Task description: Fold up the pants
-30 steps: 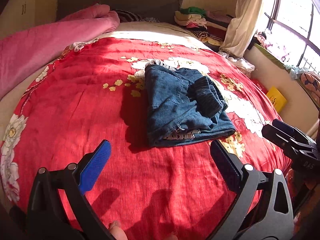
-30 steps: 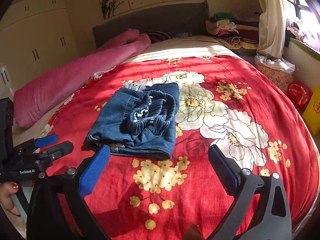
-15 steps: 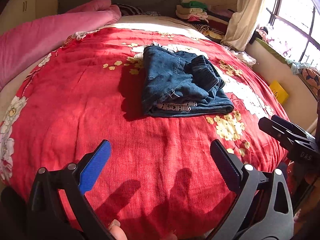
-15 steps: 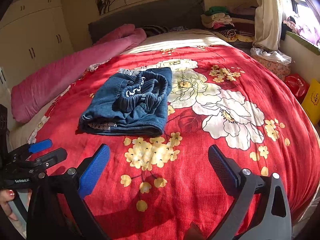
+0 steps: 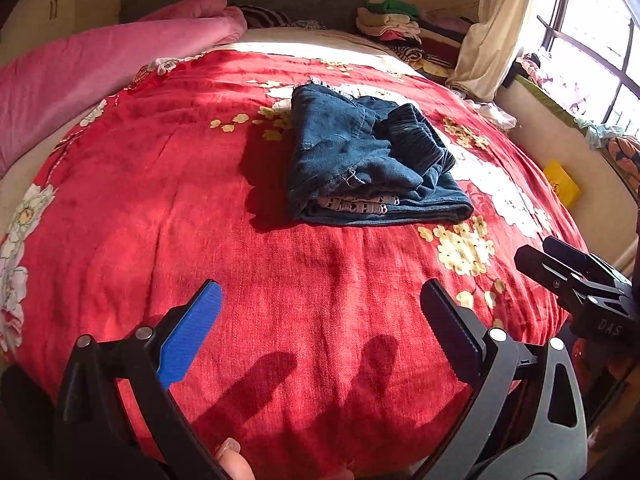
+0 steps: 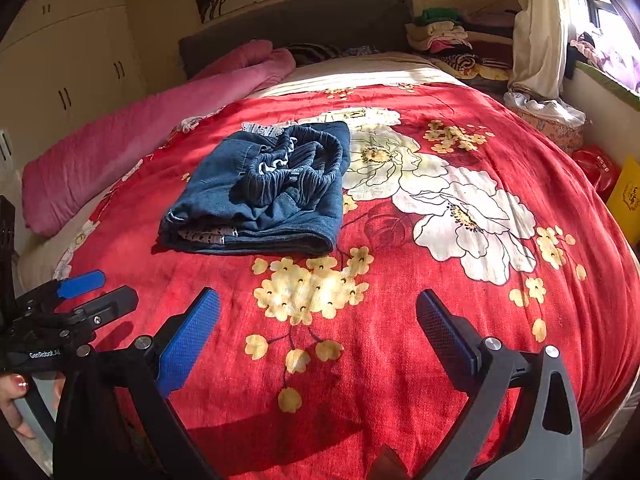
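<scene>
On the bed's red floral blanket (image 5: 168, 168), we find the folded dark blue denim pants (image 5: 360, 164) lying toward the middle, in a compact rectangular bundle. Its ribbed elastic waistband (image 5: 416, 136) sits bunched on top, and a strip of pale patterned lining (image 5: 352, 205) shows at the near folded edge. From the right wrist view, the same pants (image 6: 256, 196) rest just left of the large white printed flowers (image 6: 440, 192), with a cluster of small yellow printed blossoms (image 6: 308, 288) between the bundle and our tongs.

We record the left tongs (image 5: 320, 332) spread wide apart and holding nothing, hovering over the near part of the blanket, well apart from the pants; their shadows fall on the red cloth below. We record the right tongs (image 6: 316, 336) likewise spread wide and holding nothing, also well short of the bundle. Each device appears at the margin of the other's view: the right one at the right edge of the left wrist view, the left one at the lower left of the right wrist view.

Beyond the task area we note a long pink rolled quilt (image 6: 144, 140) along the left side of the bed, a dark grey headboard (image 6: 304, 24), a stack of folded clothes (image 6: 444, 36) beside a cream curtain (image 6: 536, 28), and a yellow bag (image 6: 628, 196) at the right.
</scene>
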Available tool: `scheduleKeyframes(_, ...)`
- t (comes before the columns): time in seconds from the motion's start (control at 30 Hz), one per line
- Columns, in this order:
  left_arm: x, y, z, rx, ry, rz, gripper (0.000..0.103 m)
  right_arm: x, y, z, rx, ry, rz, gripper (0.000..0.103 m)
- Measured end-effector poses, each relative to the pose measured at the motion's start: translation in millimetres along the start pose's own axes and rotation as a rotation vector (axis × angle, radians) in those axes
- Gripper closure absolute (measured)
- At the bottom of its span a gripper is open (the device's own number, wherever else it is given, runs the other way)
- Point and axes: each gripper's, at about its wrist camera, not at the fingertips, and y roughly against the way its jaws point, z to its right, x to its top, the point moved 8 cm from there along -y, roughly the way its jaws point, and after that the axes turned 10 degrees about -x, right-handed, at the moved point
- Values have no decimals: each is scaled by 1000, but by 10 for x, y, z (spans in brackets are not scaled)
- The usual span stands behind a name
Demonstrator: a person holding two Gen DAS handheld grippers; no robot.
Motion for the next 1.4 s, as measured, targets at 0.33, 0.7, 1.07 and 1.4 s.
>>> scheduleKeyframes(0.33, 4, 7, -10, 9, 2, -1, 10, 2, 11, 0, -2, 0, 0, 5)
scheduleKeyframes(0.7, -16, 5, -5, 14, -4, -16, 10, 3, 22, 7, -9, 1, 1, 5)
scheduleKeyframes(1.07, -4, 17, 8, 16, -2, -11, 10, 20, 36, -19, -18, 15, 4, 5)
scheduleKeyframes(1.4, 6, 26, -31, 32, 5, -15, 10, 22, 47, -19, -24, 17, 3, 5)
